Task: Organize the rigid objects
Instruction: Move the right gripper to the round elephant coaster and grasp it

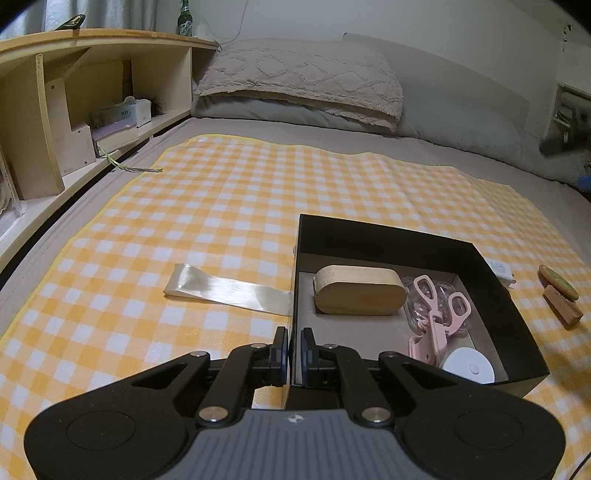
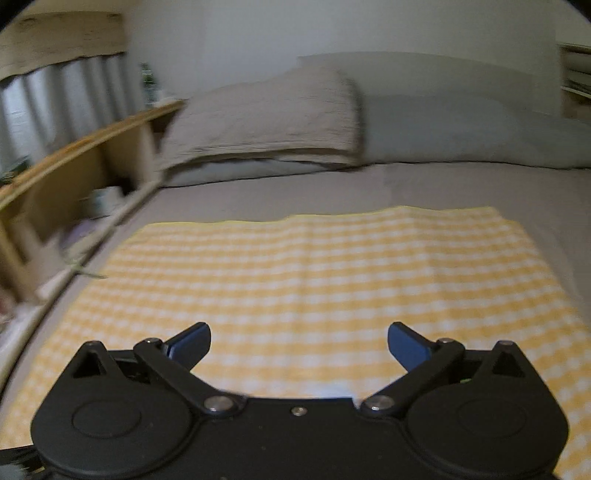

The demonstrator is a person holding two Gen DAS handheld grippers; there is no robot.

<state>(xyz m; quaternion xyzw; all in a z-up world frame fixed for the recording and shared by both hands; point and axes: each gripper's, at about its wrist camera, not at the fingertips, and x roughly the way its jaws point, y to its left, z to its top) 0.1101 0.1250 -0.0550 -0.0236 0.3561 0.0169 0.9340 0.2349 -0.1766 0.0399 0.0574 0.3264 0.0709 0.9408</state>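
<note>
Left hand-held gripper [image 1: 291, 356], at the lower centre of the left wrist view, is pinching the near left wall of the black cardboard box [image 1: 369, 236], its blue pads pressed together on the thin edge; this grip is probably steadying the box while items are being loaded. Inside the box, a wooden oval case [image 1: 358, 295] is lying at centre, pink scissors [image 1: 439, 314] are resting over a clear plastic item to its right, and a white round disc [image 1: 467, 367] is sitting at the near right corner. Outside, at the right edge of the frame, a wooden block [image 1: 563, 304] and a round green-topped piece [image 1: 557, 282] are waiting on the yellow checked cloth [image 1: 221, 206], apparently not yet sorted. A clear flat strip [image 1: 225, 290] is lying left of the box. Right hand-held gripper [image 2: 299, 343] is hovering over bare cloth with its jaws spread wide and nothing between them, likely free to fetch another item. Writing is showing on a tissue box on the bedside shelf and on a green bottle [image 1: 185, 20] at upper left, but neither is legible.
</note>
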